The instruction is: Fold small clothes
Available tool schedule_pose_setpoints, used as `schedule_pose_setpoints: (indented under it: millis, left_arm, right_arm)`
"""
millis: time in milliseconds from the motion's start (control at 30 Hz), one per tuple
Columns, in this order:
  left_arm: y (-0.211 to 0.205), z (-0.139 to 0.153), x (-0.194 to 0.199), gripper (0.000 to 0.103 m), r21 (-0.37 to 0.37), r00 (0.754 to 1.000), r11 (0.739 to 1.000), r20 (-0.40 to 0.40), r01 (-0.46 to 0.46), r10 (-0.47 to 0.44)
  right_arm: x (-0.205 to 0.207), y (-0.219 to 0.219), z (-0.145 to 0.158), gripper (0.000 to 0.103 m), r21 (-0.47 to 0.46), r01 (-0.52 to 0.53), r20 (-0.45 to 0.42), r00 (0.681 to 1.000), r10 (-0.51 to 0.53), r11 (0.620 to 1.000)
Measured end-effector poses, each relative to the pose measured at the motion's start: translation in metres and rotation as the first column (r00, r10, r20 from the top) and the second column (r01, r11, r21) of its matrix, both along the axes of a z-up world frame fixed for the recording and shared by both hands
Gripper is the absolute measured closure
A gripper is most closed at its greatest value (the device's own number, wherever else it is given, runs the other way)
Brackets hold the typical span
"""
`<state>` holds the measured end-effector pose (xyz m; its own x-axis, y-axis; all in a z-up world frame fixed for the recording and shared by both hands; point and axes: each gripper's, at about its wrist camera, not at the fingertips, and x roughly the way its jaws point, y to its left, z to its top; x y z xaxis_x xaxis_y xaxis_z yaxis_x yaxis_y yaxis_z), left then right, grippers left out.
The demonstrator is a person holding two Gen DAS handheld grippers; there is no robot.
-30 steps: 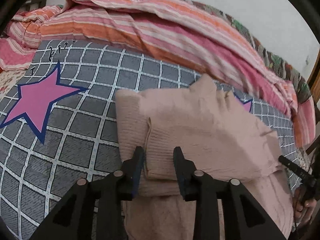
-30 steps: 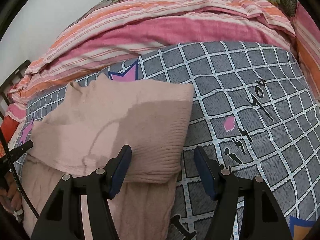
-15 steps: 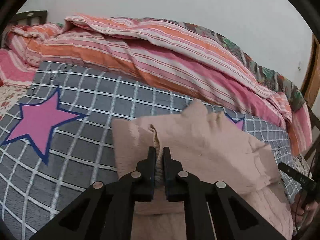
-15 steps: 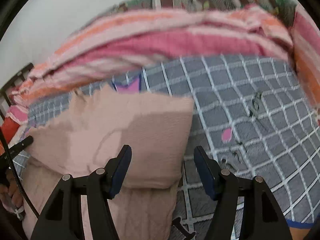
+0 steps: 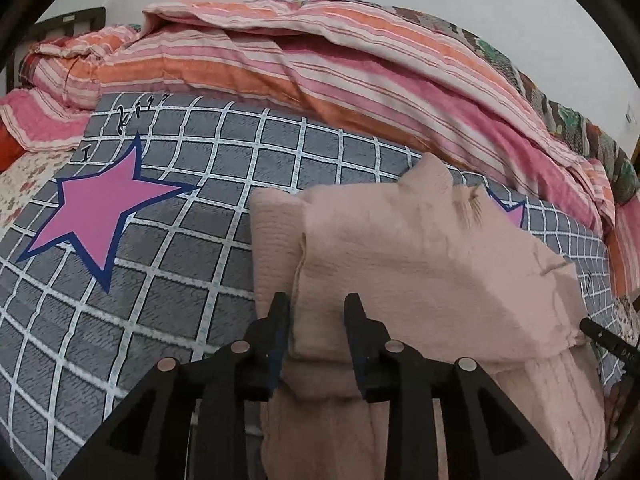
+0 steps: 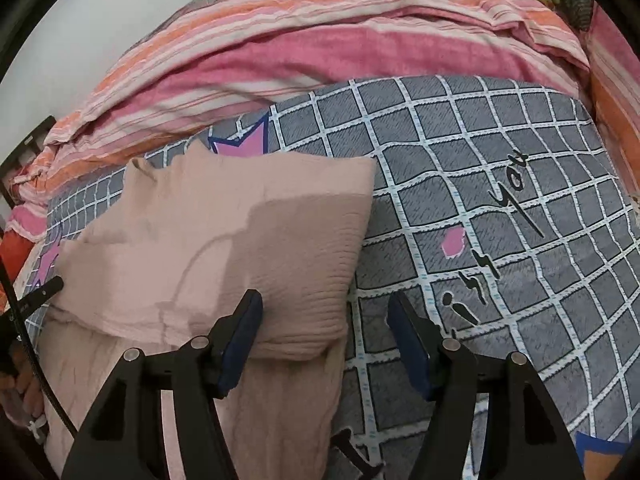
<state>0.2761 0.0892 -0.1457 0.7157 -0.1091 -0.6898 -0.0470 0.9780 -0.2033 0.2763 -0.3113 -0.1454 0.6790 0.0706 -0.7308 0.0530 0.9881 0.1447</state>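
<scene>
Pink garment half-folded; left gripper just reopened astride its near fold; right gripper agape, empty; dragging risks undoing the fold.

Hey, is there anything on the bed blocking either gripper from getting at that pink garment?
Nothing visible does. The pink garment lies right under both: its folded edge sits between the left gripper jaws, which have just been opening, and the open right gripper straddles its corner.
</scene>
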Motion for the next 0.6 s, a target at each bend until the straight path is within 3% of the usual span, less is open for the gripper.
schedule_pose_setpoints:
  millis: [100,200,333,533,600]
  left_arm:
    - [0.002,0.001,-0.009,0.076,-0.004,1.000,1.000,0.017,-0.002,0.002]
    - [0.007,0.000,-0.020,0.076,-0.017,1.000,1.000,0.025,0.005,-0.005]
    - [0.017,-0.002,-0.035,0.076,-0.051,1.000,0.999,0.022,0.014,-0.013]
    - [0.008,0.006,-0.062,0.076,0.027,0.995,0.997,0.073,0.069,-0.071]
    - [0.007,0.010,-0.076,0.076,-0.003,0.993,0.998,0.102,0.066,-0.065]
  right_arm:
    - [-0.012,-0.006,0.001,0.039,0.037,-0.020,0.015,1.000,0.020,0.999]
    - [-0.024,-0.012,0.001,0.040,0.024,0.035,0.046,0.998,-0.036,0.999]
    - [-0.031,-0.014,-0.003,0.063,0.023,0.028,0.011,1.000,-0.028,0.999]
    - [-0.058,-0.006,0.013,0.065,0.019,-0.008,0.097,0.995,0.006,1.000]
    - [-0.068,-0.001,0.017,0.065,0.011,-0.020,0.113,0.993,0.019,1.000]
